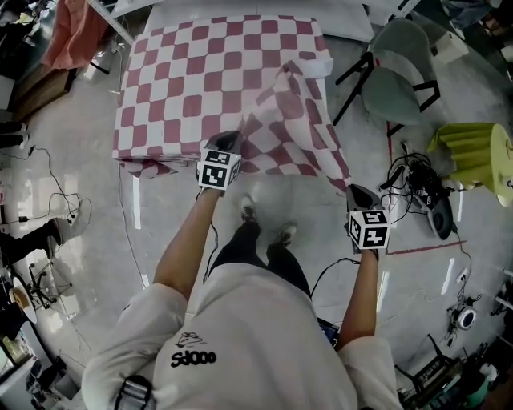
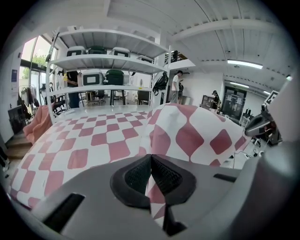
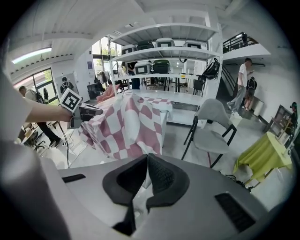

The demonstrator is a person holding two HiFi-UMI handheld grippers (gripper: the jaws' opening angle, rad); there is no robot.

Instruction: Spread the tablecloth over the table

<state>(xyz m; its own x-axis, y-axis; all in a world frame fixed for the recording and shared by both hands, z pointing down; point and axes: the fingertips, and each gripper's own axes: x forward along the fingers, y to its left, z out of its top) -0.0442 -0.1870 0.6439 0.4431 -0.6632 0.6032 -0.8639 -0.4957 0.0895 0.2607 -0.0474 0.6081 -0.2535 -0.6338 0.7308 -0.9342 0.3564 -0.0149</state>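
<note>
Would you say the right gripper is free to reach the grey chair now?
Probably not: the right gripper has its jaws shut on the tablecloth, though the way to the chair looks clear.

Dark print [image 1: 195, 358] on the person's pale shirt [image 1: 256, 320], perhaps "Sd000", too blurred for certainty

Red-and-white checked tablecloth, partly spread and partly lifted

In the head view the tablecloth [image 1: 192, 88] lies flat over most of the worktop [image 1: 346, 22] in the upper centre of the frame, and its near edge droops over the front at centre left. Its right part is raised off the surface as a rumpled, slanting flap that runs from the upper right down to the centre right. The left claw [image 1: 228, 142] pinches the near edge at mid-frame. The right claw [image 1: 357, 192] pinches the flap's lowest corner, out past the worktop's edge.
</note>
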